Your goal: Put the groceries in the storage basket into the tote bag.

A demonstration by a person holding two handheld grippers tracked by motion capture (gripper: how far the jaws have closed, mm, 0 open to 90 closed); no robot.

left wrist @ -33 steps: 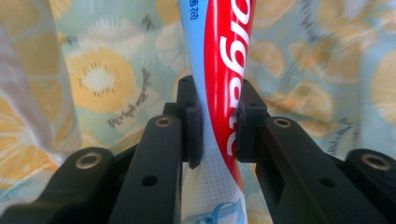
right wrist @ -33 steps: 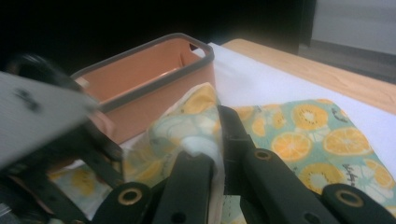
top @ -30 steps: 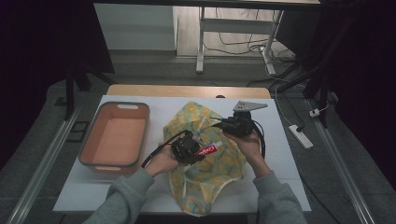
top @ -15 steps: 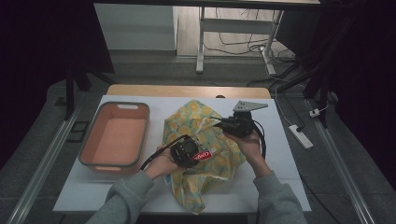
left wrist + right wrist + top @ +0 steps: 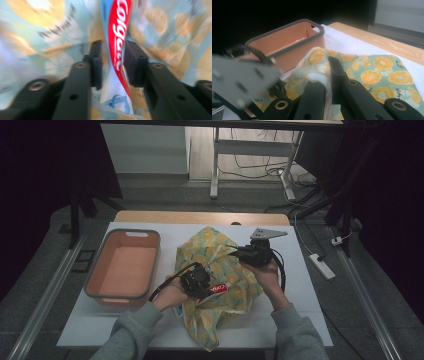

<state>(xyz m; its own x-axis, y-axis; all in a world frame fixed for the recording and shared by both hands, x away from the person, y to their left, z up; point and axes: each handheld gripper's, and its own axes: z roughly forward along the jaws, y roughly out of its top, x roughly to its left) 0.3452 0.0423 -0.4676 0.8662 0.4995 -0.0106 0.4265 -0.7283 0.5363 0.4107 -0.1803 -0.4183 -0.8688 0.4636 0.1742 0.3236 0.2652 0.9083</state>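
**Toothpaste tube at the mouth of the citrus-print bag**

Here, in the high view, the cloth bag (image 5: pixel 220 285) printed with orange slices lay crumpled at the centre of the frame on the white tabletop (image 5: pixel 300 305), with the orange bin (image 5: pixel 125 265) just left of it and apart from it.

The left gripper (image 5: pixel 206 281) sat at the bag's lower-left part. In the left gripper view the red-and-white toothpaste tube (image 5: pixel 117 55) ran up the middle of the frame between the two black pads, over the printed fabric. The jaws had just been opening; a thin gap showed beside the tube on the left pad's side, so the tube stood between the pads rather than being pressed by them. In the high view the tube's red end (image 5: pixel 218 289) showed just right of that gripper, on the cloth.

The right gripper (image 5: pixel 235 252) rested at the bag's upper right, its grey three-cornered plate (image 5: pixel 267 233) above it. In the right gripper view its jaws were closed tight on a fold of the bag's pale hem (image 5: pixel 322 75), lifting it, with the bin (image 5: pixel 287 40) in the upper left of that frame.
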